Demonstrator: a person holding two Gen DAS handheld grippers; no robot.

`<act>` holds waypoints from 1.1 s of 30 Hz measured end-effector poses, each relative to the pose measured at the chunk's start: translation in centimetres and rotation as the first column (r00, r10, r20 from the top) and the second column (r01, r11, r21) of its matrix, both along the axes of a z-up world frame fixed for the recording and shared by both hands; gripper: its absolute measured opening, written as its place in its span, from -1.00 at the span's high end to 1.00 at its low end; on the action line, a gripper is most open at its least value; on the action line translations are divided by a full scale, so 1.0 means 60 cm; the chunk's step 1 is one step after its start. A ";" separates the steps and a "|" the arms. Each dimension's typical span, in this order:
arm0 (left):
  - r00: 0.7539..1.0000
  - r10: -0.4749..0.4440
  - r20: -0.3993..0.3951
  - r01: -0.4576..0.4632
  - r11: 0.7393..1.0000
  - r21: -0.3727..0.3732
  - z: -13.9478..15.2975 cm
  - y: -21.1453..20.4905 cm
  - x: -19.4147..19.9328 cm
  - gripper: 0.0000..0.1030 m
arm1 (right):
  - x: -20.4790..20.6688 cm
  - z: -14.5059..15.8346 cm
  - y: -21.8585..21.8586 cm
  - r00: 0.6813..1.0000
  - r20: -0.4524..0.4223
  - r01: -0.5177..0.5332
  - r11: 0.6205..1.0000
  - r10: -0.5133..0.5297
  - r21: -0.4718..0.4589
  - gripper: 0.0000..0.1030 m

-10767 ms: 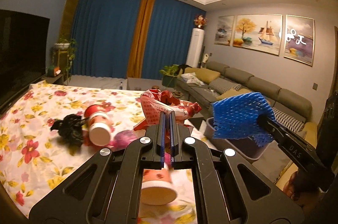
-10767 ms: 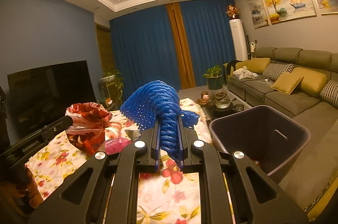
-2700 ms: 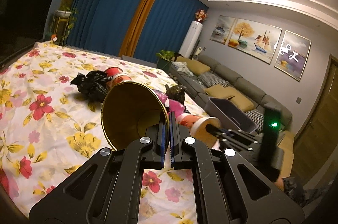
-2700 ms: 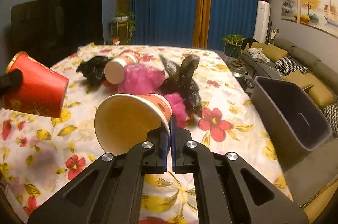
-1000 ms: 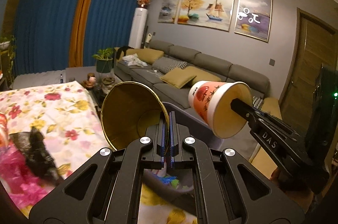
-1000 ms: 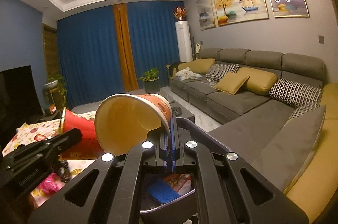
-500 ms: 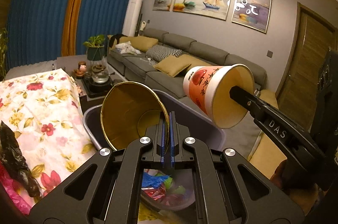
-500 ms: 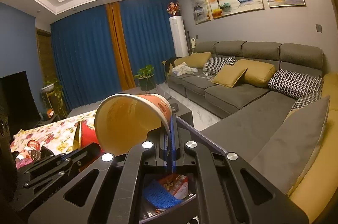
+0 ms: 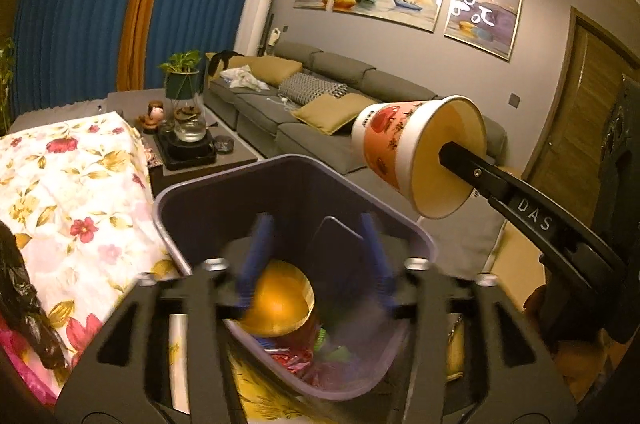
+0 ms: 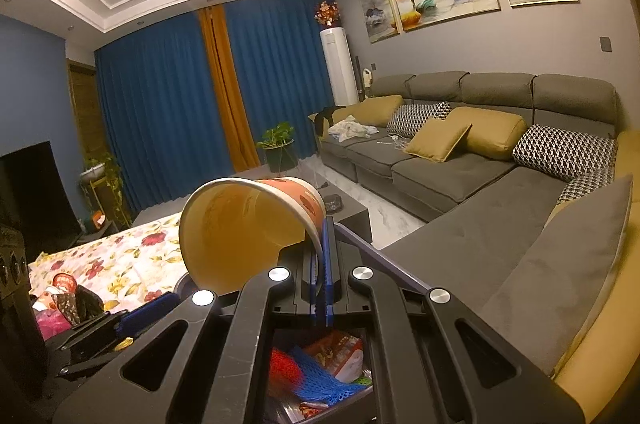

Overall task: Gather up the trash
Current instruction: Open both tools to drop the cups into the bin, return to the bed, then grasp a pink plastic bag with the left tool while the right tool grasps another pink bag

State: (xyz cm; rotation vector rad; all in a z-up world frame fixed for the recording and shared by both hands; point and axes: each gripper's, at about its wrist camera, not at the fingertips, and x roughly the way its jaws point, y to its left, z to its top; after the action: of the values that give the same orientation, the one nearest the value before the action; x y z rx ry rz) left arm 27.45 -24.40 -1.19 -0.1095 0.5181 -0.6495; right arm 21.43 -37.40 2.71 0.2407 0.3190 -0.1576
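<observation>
In the left wrist view my left gripper (image 9: pixel 316 258) hangs over the grey-purple bin (image 9: pixel 224 176), its jaws opening and blurred. A red cup with a gold inside (image 9: pixel 276 304) sits loose below the blue pads, inside the bin and touching neither pad. To the right, my right gripper (image 9: pixel 460 166) is shut on the rim of a white and orange paper cup (image 9: pixel 392 144), held above the bin's far corner. In the right wrist view the right gripper (image 10: pixel 320 266) pinches that paper cup (image 10: pixel 240 224) over the bin (image 10: pixel 380 260). A blue mesh (image 10: pixel 320 380) and wrappers lie inside.
A table under a floral cloth (image 9: pixel 60 164) stands left of the bin, with a black bag (image 9: pixel 24 304) and pink trash at its near edge. A dark coffee table with a tea set (image 9: pixel 188 140) and a grey sofa (image 9: pixel 340 80) lie beyond the bin.
My left jaws have opened and the gold-lined cup has dropped from them into the bin. The right gripper still holds its paper cup, now a little lower over the bin.
</observation>
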 end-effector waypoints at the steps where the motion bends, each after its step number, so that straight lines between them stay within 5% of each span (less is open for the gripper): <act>1: 1.000 0.008 0.001 -0.008 1.000 -0.002 -0.001 0.005 -0.001 -0.15 | 0.000 -0.001 -0.001 1.000 -0.003 0.000 1.000 0.000 0.002 0.92; 6: 0.997 0.082 -0.010 -0.082 0.996 -0.035 0.004 0.047 -0.003 -0.48 | 0.003 0.000 0.007 1.000 -0.014 -0.004 1.000 0.003 -0.005 0.86; 9: 0.993 0.122 -0.003 -0.122 0.991 -0.045 0.011 0.073 -0.015 -0.61 | 0.004 0.004 0.013 1.000 -0.007 0.006 1.000 -0.006 -0.014 0.40; 21: 0.961 0.270 0.060 -0.271 0.963 -0.006 0.033 0.151 -0.079 -0.78 | -0.022 0.018 0.049 0.999 0.027 -0.015 0.998 0.017 -0.054 -0.43; 26: 0.942 0.326 0.085 -0.328 0.944 0.022 0.033 0.185 -0.102 -0.78 | -0.043 0.024 0.074 0.998 0.045 -0.045 0.997 0.048 -0.059 -0.62; 33: 0.901 0.419 0.109 -0.425 0.905 0.030 0.031 0.264 -0.138 -0.78 | -0.056 0.024 0.126 0.991 0.041 -0.128 0.990 0.131 -0.066 -0.66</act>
State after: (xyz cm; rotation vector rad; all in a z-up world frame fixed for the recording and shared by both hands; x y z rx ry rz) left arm 19.18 -8.55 0.67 -0.1334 0.3960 -0.2130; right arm 18.05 -29.86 4.17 0.1604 0.2835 -0.0341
